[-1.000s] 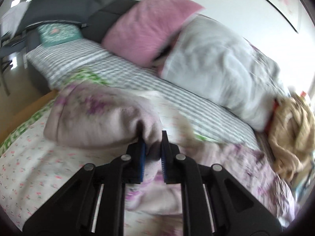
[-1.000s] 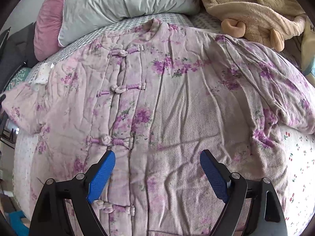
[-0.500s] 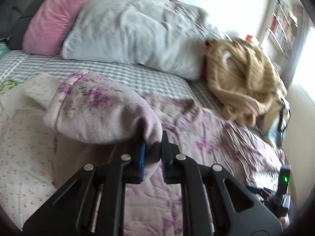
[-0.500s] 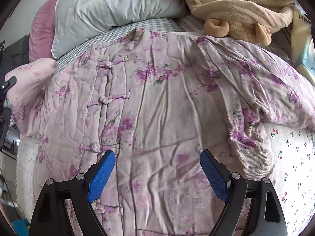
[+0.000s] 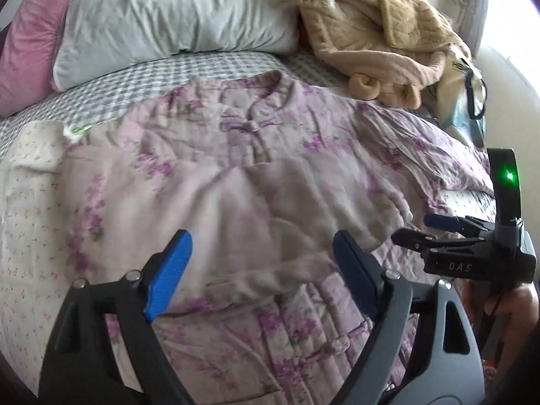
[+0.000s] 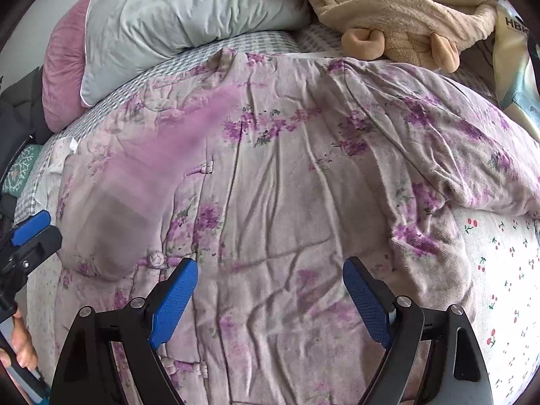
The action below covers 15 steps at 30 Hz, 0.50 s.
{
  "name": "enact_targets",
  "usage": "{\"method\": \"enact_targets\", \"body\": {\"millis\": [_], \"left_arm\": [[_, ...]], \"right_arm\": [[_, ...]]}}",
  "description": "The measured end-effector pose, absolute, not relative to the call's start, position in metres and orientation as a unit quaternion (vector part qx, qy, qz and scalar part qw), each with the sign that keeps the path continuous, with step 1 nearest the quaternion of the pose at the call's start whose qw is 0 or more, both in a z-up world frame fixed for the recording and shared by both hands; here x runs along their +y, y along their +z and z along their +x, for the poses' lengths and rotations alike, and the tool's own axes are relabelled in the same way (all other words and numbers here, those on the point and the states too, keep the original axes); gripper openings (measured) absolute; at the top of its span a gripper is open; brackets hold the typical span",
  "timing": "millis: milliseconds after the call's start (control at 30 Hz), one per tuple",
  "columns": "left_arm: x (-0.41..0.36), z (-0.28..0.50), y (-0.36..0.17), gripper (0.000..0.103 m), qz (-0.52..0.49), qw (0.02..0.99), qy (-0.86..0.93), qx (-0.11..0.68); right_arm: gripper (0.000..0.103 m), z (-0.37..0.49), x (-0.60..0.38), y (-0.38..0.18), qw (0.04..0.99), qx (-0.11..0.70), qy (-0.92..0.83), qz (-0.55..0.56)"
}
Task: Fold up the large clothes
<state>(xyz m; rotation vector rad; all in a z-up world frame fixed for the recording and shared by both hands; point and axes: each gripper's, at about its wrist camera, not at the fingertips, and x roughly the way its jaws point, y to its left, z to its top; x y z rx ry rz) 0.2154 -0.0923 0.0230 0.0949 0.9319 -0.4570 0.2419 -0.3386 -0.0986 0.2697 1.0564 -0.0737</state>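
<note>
Fingers of the left gripper (image 5: 260, 270) have just been opening and now stand wide apart above the folded-over sleeve (image 5: 270, 209) of the floral padded jacket (image 6: 297, 202), with nothing pressed between them; the sleeve looks blurred, so I cannot tell if it already rests flat. Fingers of the right gripper (image 6: 270, 300) are also wide apart, hovering over the front of the jacket and holding nothing. This jacket lies spread face up on the bed (image 6: 499, 256), its collar near the grey pillow (image 6: 189, 13), with a beige blanket (image 5: 378, 23) beside that pillow.
</note>
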Motion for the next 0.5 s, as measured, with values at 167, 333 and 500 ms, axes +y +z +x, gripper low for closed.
{"method": "enact_targets", "body": {"millis": [167,333,500], "left_arm": [[-0.052,0.221,0.015,0.085,0.022,0.876,-0.167,0.452],[-0.011,0.235,-0.010,0.085,-0.013,0.876,-0.135,0.463],[0.011,0.254,-0.038,0.085,-0.040,0.874,-0.113,0.471]], "right_arm": [[0.089,0.245,-0.321,-0.099,0.854,0.505,0.002,0.127],[0.089,0.249,-0.326,-0.104,0.855,0.494,0.001,0.155],[0.089,0.277,-0.332,-0.136,0.850,0.496,-0.016,0.175]]}}
